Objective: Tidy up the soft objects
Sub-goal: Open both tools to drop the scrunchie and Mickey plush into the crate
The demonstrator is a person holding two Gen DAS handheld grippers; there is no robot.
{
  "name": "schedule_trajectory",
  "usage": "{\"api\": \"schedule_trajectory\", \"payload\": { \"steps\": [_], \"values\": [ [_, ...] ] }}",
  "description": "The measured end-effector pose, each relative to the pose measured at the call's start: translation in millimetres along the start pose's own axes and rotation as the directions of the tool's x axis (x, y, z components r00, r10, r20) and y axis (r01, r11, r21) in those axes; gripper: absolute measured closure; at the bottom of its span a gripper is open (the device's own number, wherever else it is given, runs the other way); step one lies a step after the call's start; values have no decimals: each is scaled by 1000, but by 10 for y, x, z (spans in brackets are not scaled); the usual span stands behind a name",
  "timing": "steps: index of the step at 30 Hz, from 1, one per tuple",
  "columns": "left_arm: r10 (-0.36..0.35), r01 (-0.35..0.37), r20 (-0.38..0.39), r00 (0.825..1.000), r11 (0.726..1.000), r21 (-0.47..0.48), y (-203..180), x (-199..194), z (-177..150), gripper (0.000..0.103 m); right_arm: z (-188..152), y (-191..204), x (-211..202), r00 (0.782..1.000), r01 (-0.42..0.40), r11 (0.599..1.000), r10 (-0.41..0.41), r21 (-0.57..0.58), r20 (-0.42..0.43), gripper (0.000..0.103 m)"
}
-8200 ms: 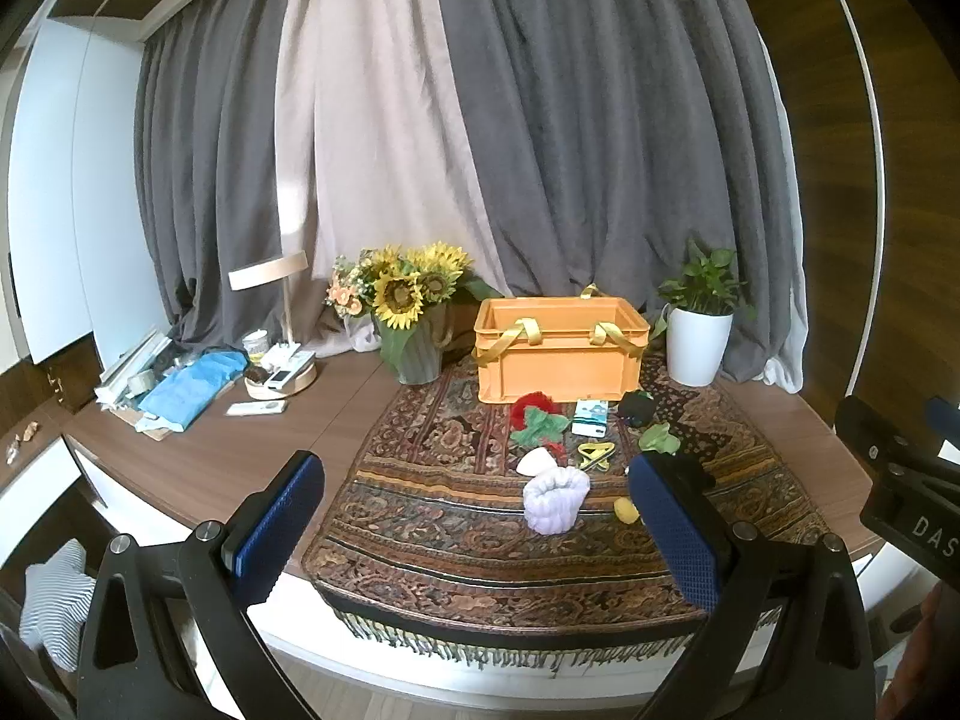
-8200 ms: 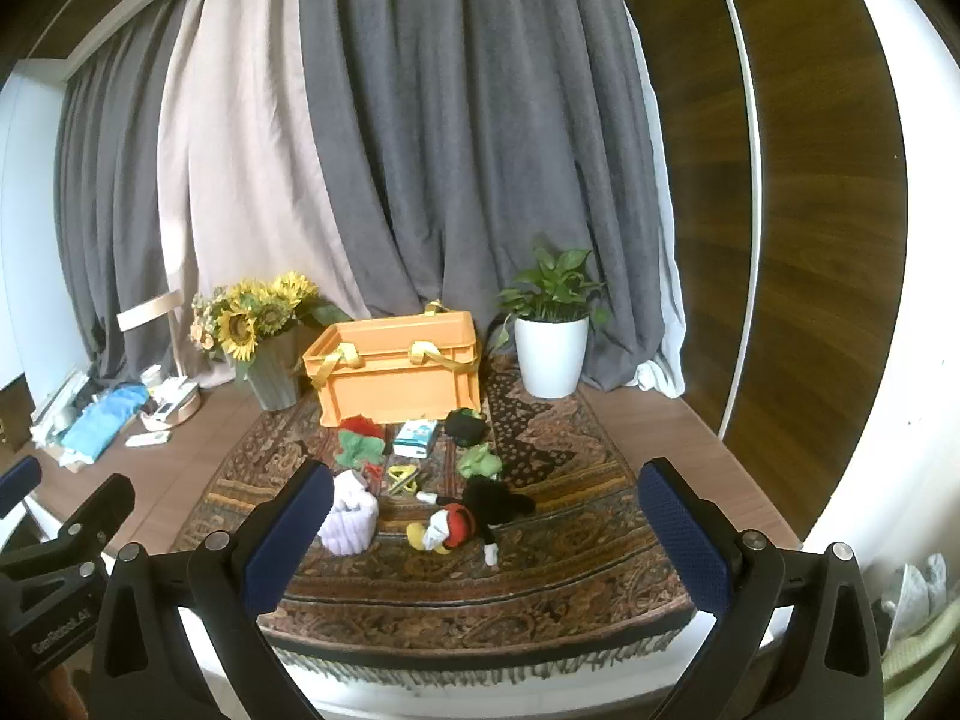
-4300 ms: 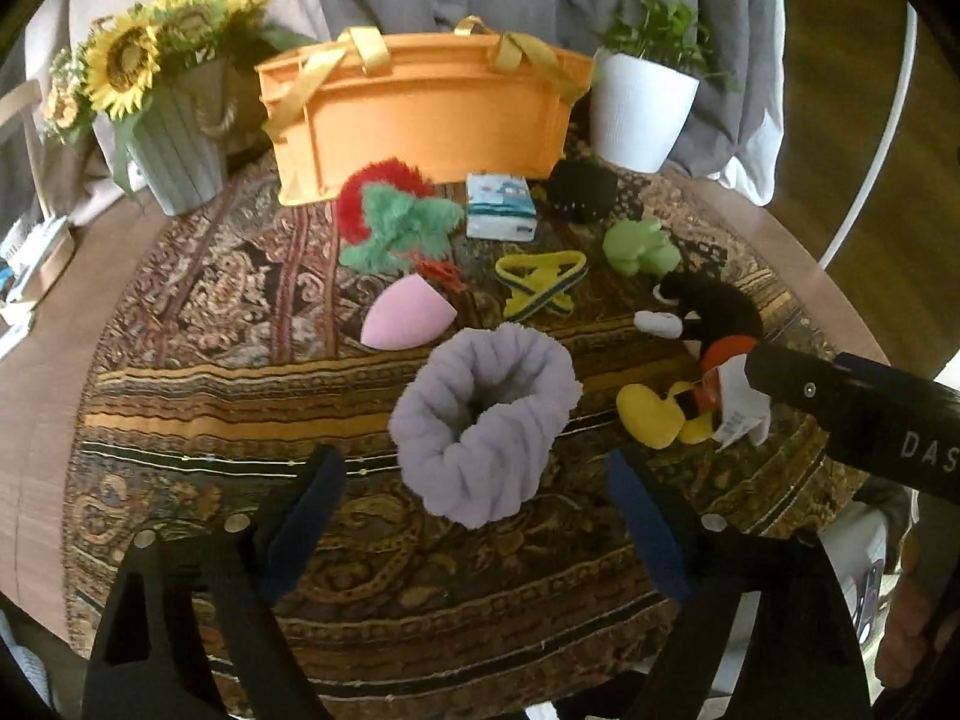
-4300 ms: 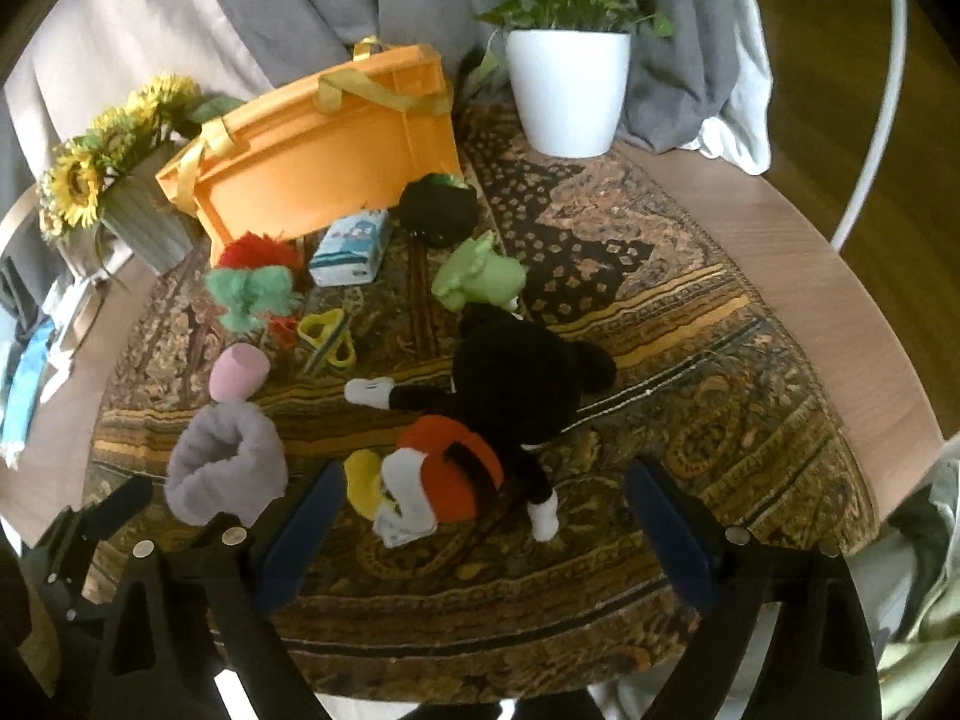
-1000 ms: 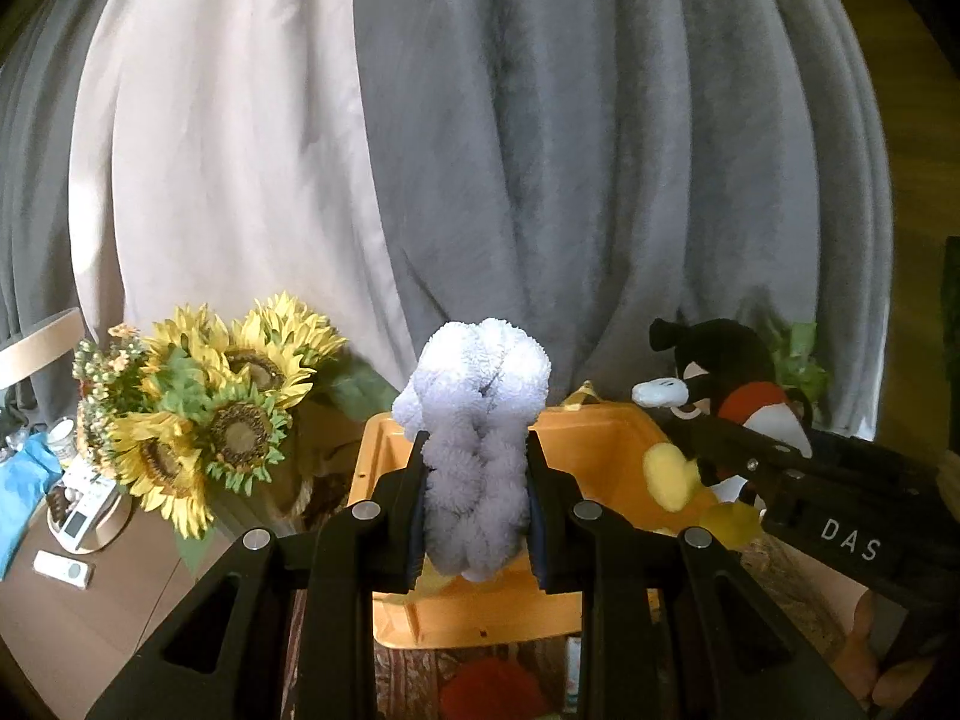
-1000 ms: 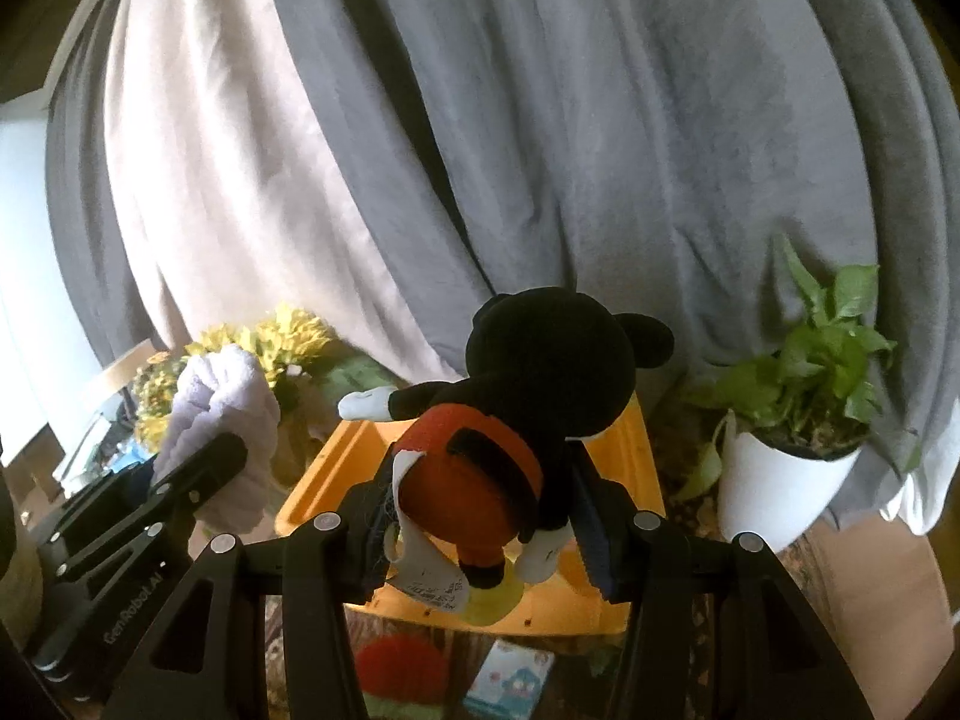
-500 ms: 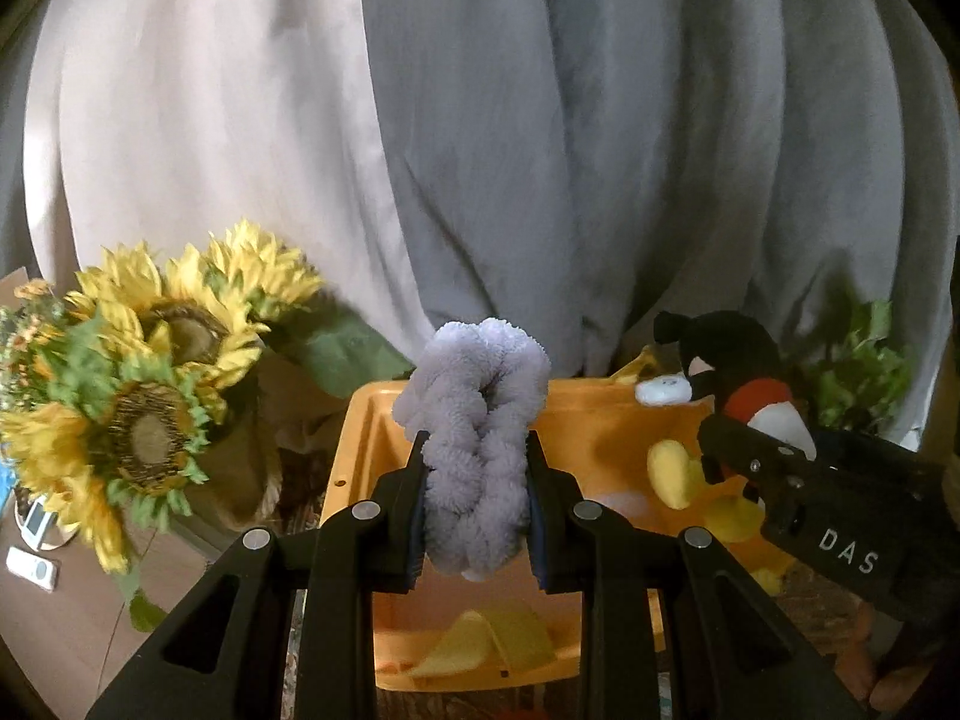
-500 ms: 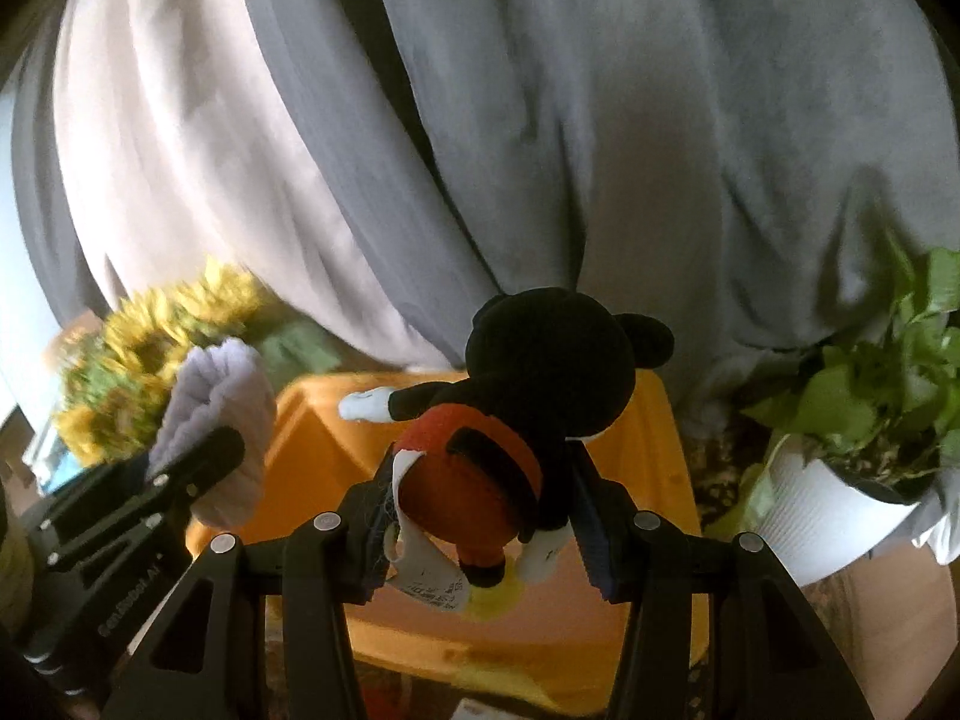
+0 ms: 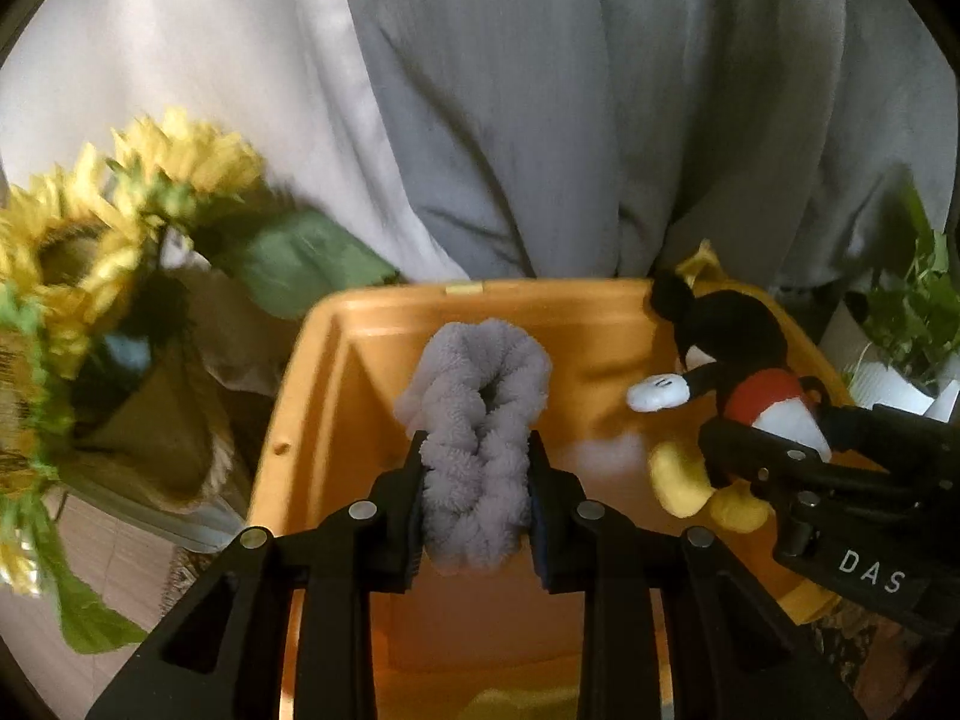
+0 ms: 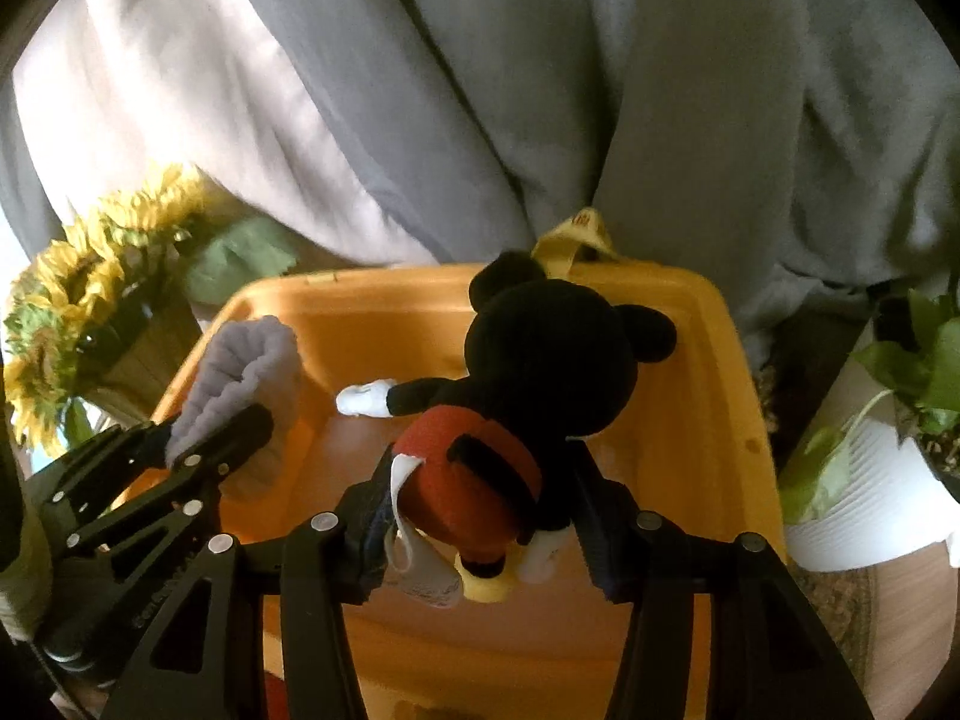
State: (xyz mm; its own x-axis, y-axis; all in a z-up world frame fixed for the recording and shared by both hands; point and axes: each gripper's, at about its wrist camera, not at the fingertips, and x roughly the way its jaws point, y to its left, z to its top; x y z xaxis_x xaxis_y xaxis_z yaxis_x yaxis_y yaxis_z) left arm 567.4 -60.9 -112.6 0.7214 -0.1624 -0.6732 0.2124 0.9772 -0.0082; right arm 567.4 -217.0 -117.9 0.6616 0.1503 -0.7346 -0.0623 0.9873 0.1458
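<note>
At frame centre, the lilac scrunchie (image 9: 480,456) is pinched by the left gripper (image 9: 477,504) and the mouse plush (image 10: 516,420) by the right gripper (image 10: 480,534); both are held above the orange bin (image 9: 312,420), and the jaws are being opened, presumably for dropping.

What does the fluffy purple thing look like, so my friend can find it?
Look over the big orange crate beside the sunflowers. The left gripper, its jaws just opening, has the lavender plush ring between them. Unlike the mouse plush toy next to it, it is one pale, twisted, fuzzy loop.
</note>
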Motion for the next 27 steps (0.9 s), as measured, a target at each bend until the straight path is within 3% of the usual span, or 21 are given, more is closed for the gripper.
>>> {"api": "schedule_trajectory", "payload": {
  "steps": [5,6,10,18,27],
  "values": [
    [-10,9,-71,997,1000,-3,8,179,20,60,10,-31,153,996,-15,1000,16,11,-83,39],
    [-11,11,-69,998,1000,3,-2,175,19,51,5,-47,174,995,-16,1000,17,16,-96,36],
    [18,-17,-57,998,1000,11,-36,140,5,44,-17,-41,136,994,-21,1000,23,15,-111,35],
    [18,-18,-23,1000,1000,-6,-24,-101,-21,37,-4,24,-259,999,45,999,-45,3,13,35],
    [48,-49,100,994,999,6,-116,-773,-2,27,-60,24,-898,978,121,992,-125,34,168,34]
  ]
}}
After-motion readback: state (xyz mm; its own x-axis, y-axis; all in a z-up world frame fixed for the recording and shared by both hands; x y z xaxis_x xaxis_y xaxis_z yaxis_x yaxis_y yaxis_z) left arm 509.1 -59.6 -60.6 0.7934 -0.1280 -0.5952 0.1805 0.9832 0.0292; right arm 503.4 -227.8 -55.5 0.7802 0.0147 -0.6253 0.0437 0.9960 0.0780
